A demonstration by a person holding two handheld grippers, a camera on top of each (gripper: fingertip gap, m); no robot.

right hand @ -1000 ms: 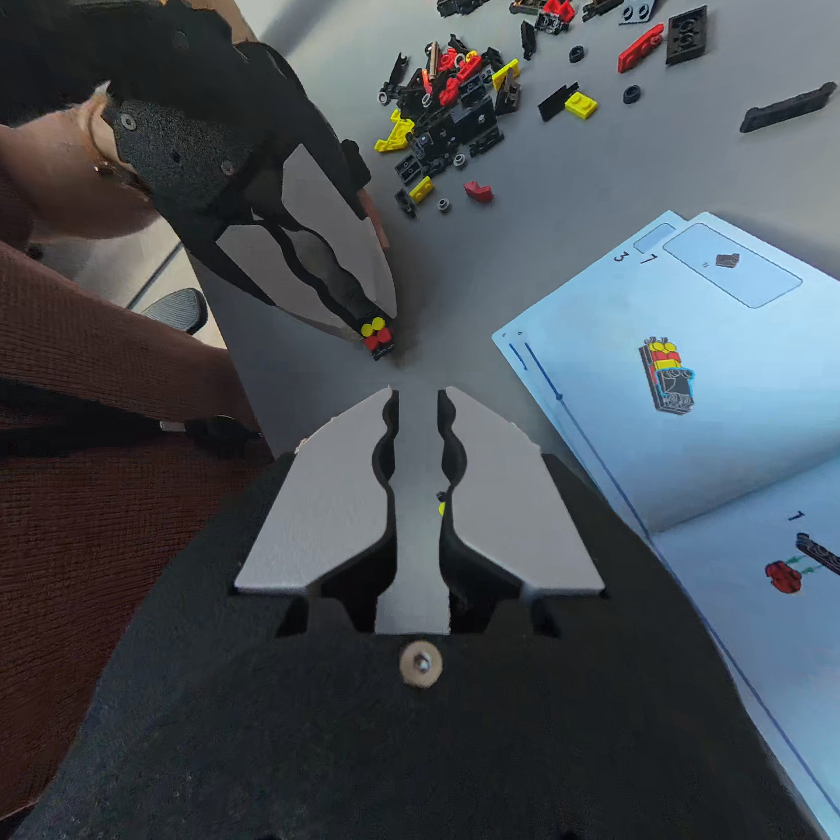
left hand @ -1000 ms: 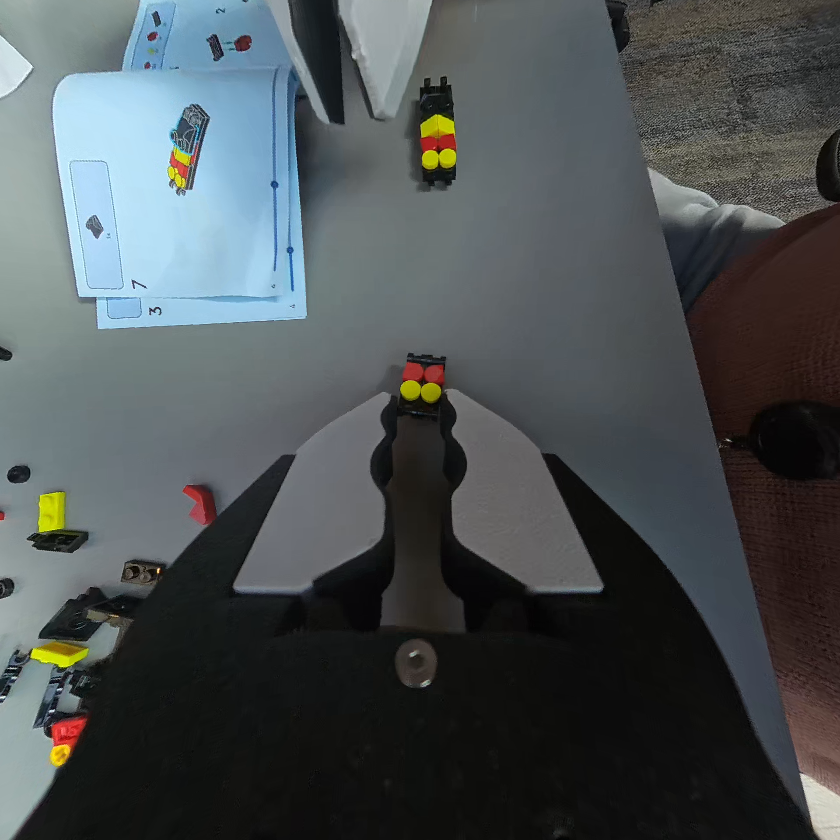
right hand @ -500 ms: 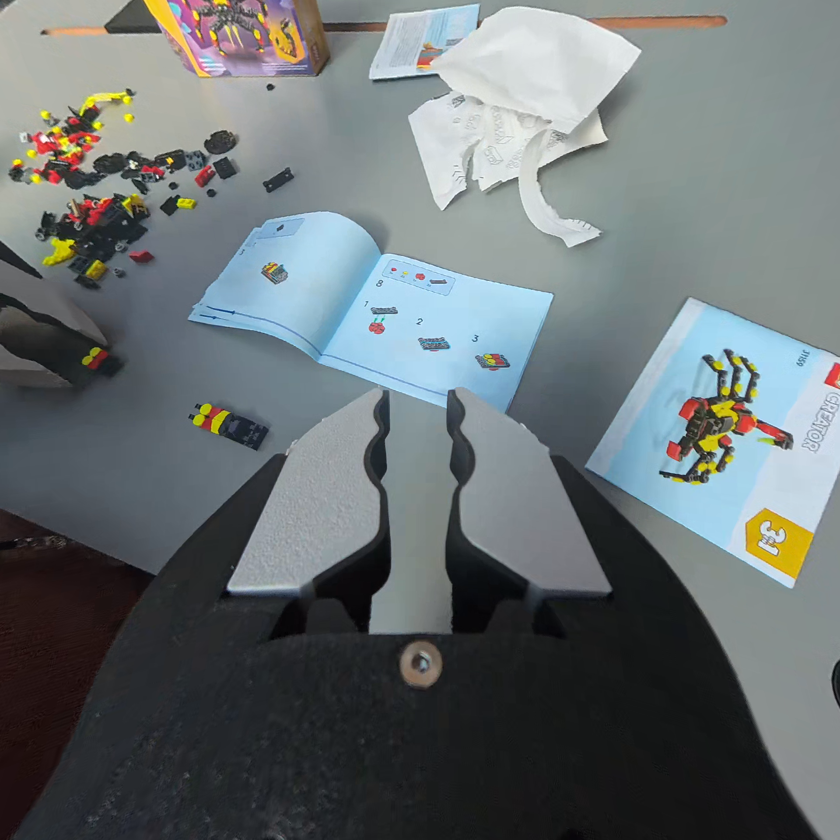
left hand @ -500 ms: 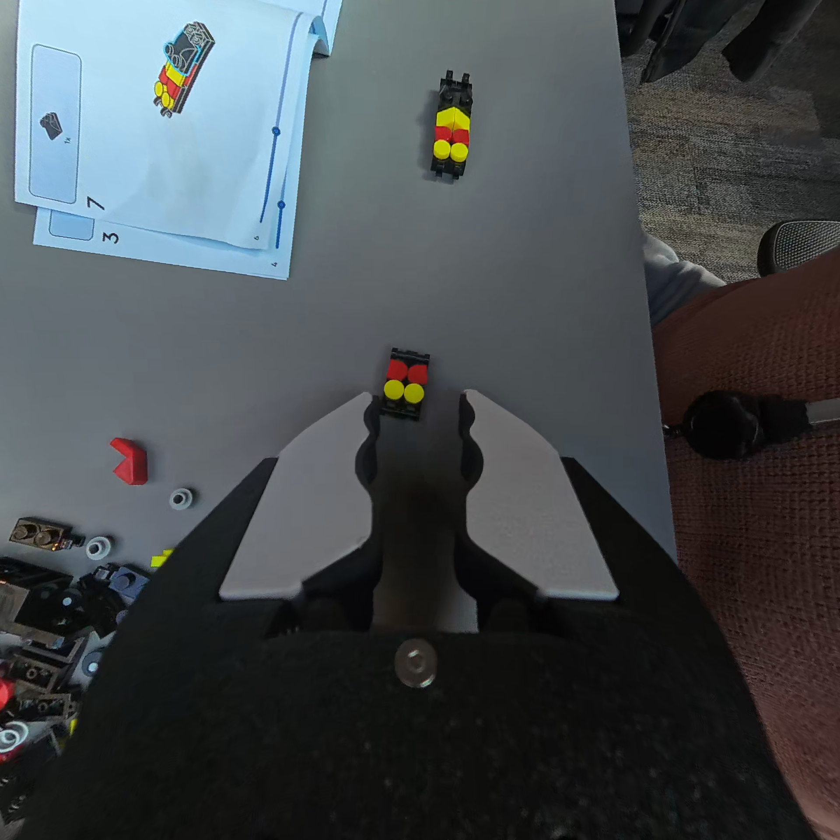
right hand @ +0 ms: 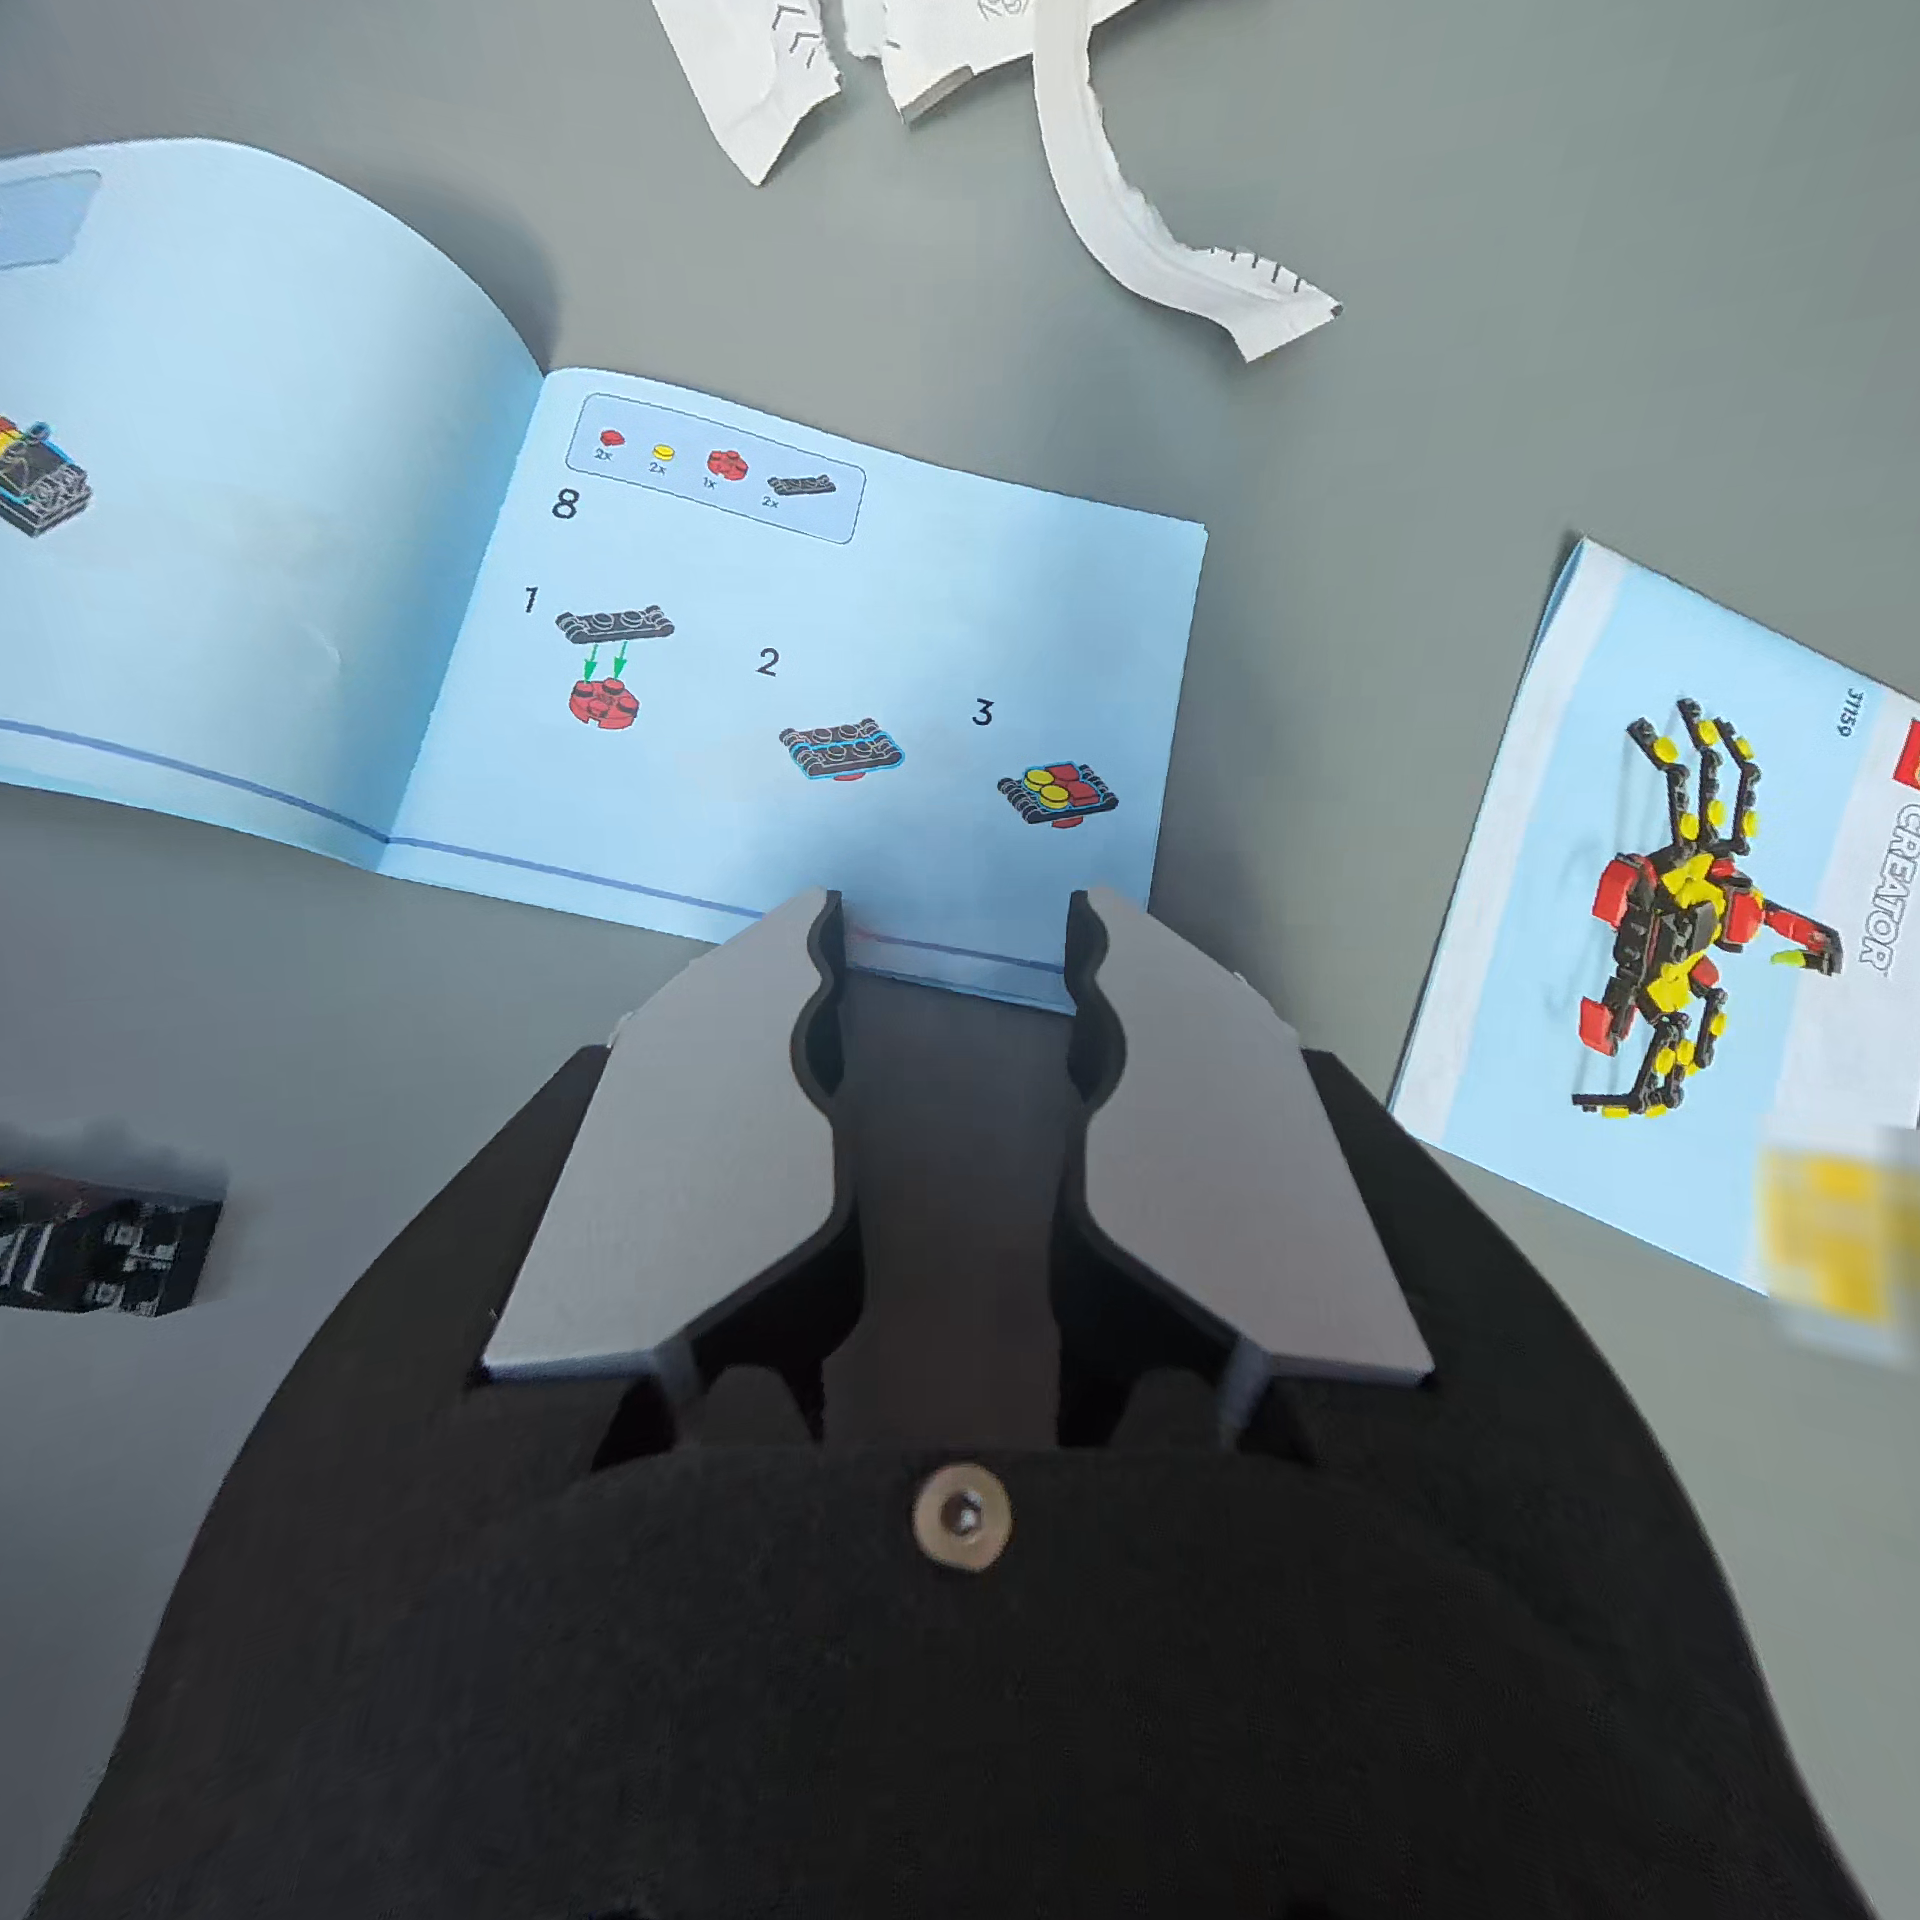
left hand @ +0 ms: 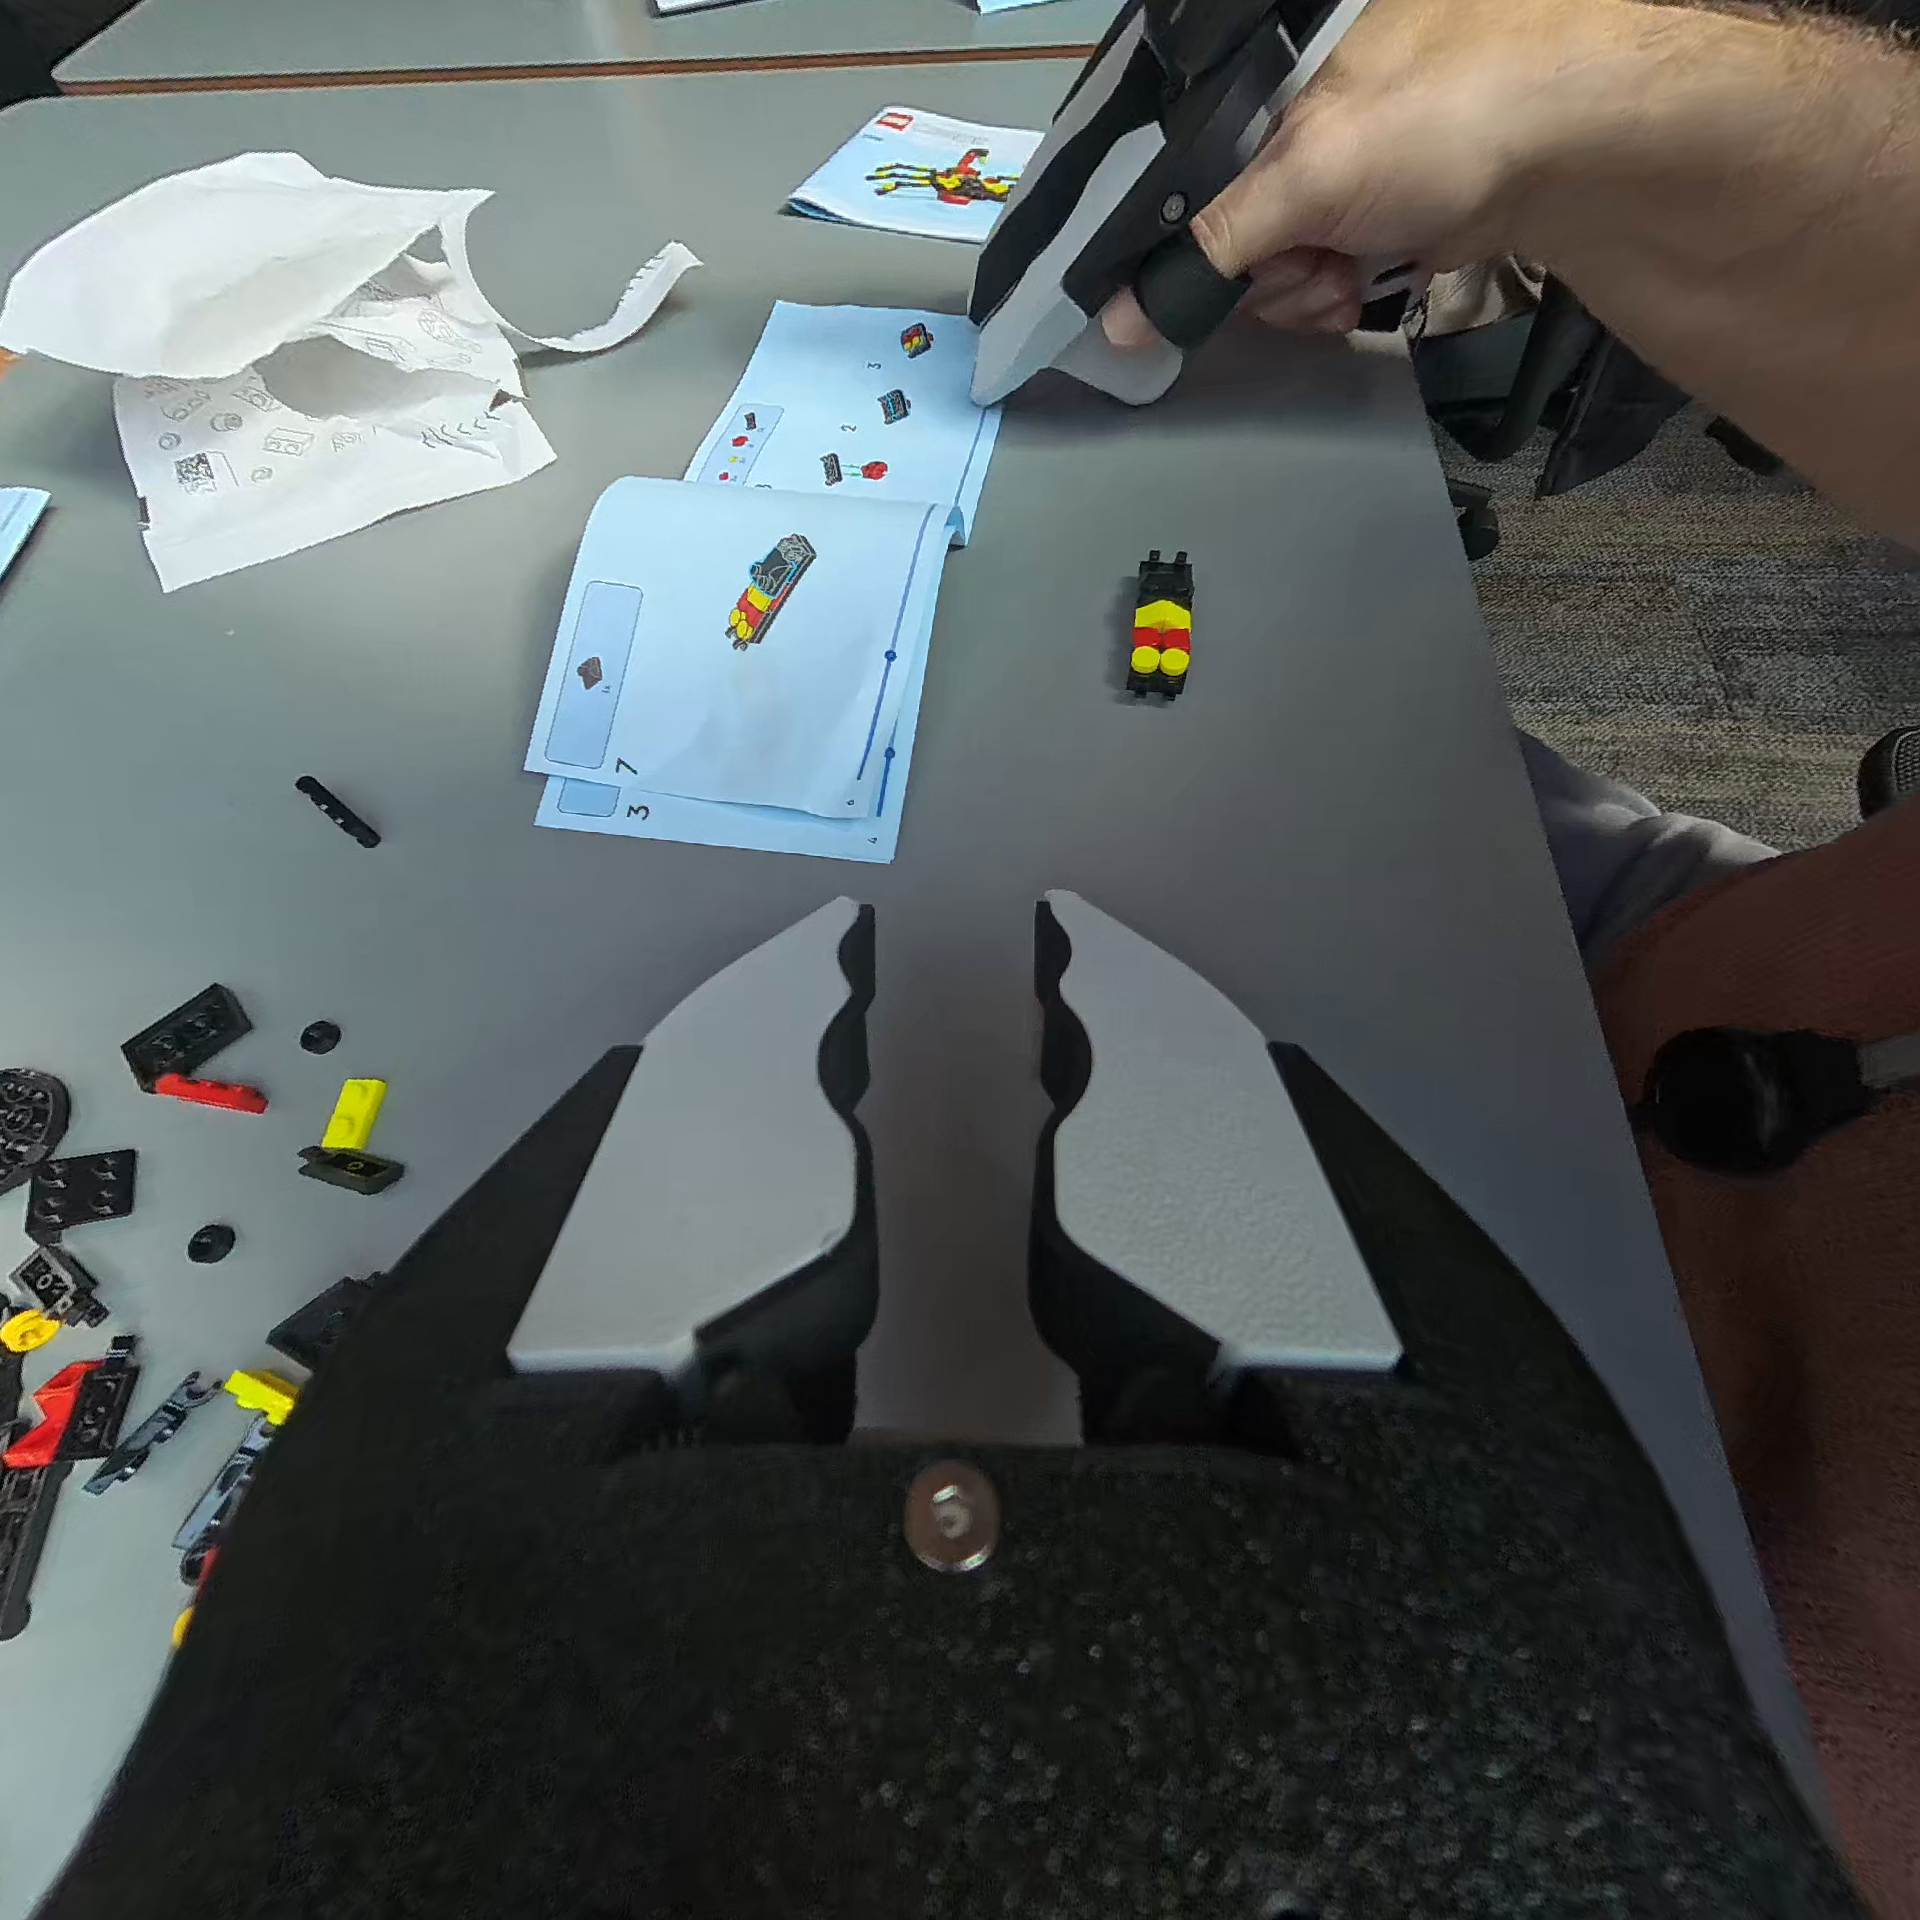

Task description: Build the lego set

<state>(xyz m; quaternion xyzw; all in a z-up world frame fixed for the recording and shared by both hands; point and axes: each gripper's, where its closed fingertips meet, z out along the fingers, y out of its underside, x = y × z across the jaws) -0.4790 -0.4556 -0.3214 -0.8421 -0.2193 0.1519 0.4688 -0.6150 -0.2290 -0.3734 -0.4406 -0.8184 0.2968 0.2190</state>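
Observation:
My left gripper (left hand: 951,914) is open and empty above bare grey table. A black, red and yellow lego assembly (left hand: 1161,634) lies ahead of it to the right, blurred at the left edge of the right wrist view (right hand: 94,1236). The open instruction booklet (left hand: 758,644) lies ahead to the left. My right gripper (right hand: 951,904) is open and empty, its tips over the near edge of the booklet (right hand: 831,644). From the left wrist view the right gripper (left hand: 987,390) touches the booklet's far corner. The small red-and-yellow piece is not in view.
Several loose lego pieces (left hand: 197,1049) lie at the left. A torn white paper bag (left hand: 281,343) lies far left. A second booklet (right hand: 1683,914) lies right of the open one. The table edge (left hand: 1507,831) runs along the right, a person's arm and body beyond it.
My left gripper let go of the small red-and-yellow piece, opened wide and drew back. My right gripper swung to the booklet's edge and opened wider.

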